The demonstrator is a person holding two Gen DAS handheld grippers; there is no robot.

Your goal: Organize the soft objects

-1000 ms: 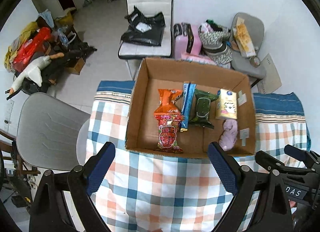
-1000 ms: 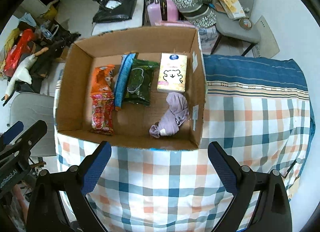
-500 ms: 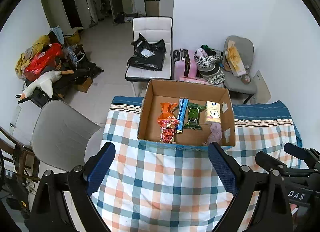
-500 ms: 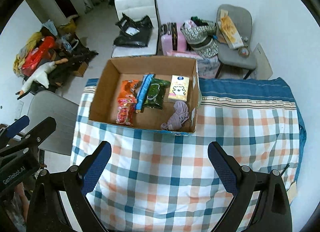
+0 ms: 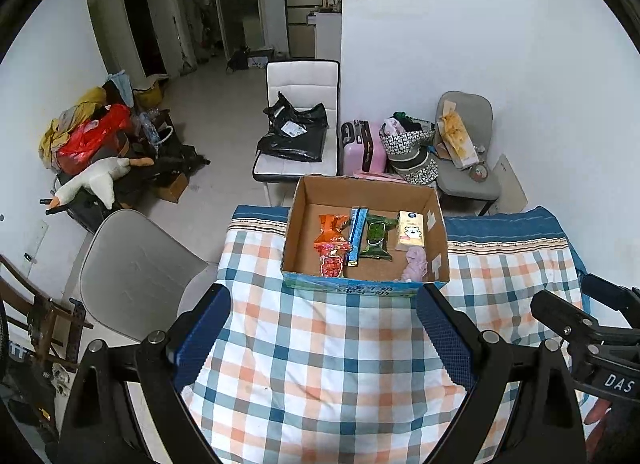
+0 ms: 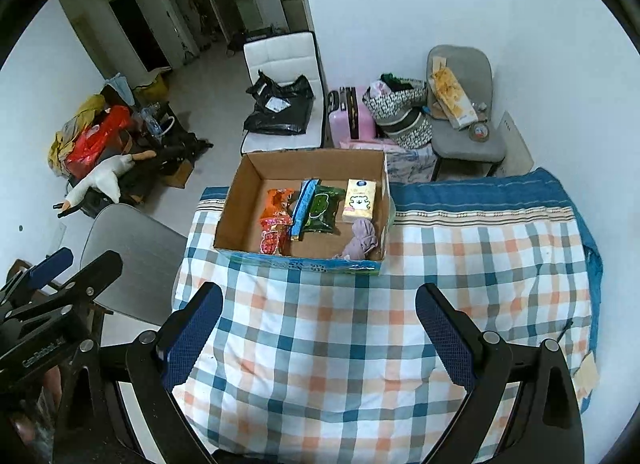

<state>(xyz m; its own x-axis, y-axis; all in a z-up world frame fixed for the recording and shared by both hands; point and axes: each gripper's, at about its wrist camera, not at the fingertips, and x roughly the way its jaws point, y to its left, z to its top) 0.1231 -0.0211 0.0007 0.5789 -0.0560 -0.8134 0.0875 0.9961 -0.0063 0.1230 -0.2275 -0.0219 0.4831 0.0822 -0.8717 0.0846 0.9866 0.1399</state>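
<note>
A cardboard box (image 5: 362, 199) is seen slightly above the centre of the left wrist view, set on a table covered by a checked cloth (image 5: 320, 352), and just left of centre in the right wrist view. Inside the box, an orange snack packet (image 5: 331, 229) is laid at the left, with a red packet (image 5: 332, 264) just below it toward the lower wall of the box. A blue narrow packet (image 5: 356, 234) is placed just right of these, a green wipes pack (image 5: 375, 238) beside that, and a cream tissue pack (image 5: 410, 231) toward the right wall. A lilac soft cloth (image 5: 415, 266) is crumpled in the lower right corner of the box, below the tissue pack. The left gripper (image 5: 324, 340) is held above the cloth in the lower part of its frame, its blue-padded fingers (image 5: 202, 338) spread wide with nothing between them. The right gripper (image 6: 318, 334) is likewise spread wide and holds nothing, low in its own frame, well apart from the box. A grey chair (image 5: 132, 268) is seen at the left of the table, a white chair (image 5: 298, 119) with a black bag above the box, and a pink suitcase (image 5: 362, 147) to the right of it.
</note>
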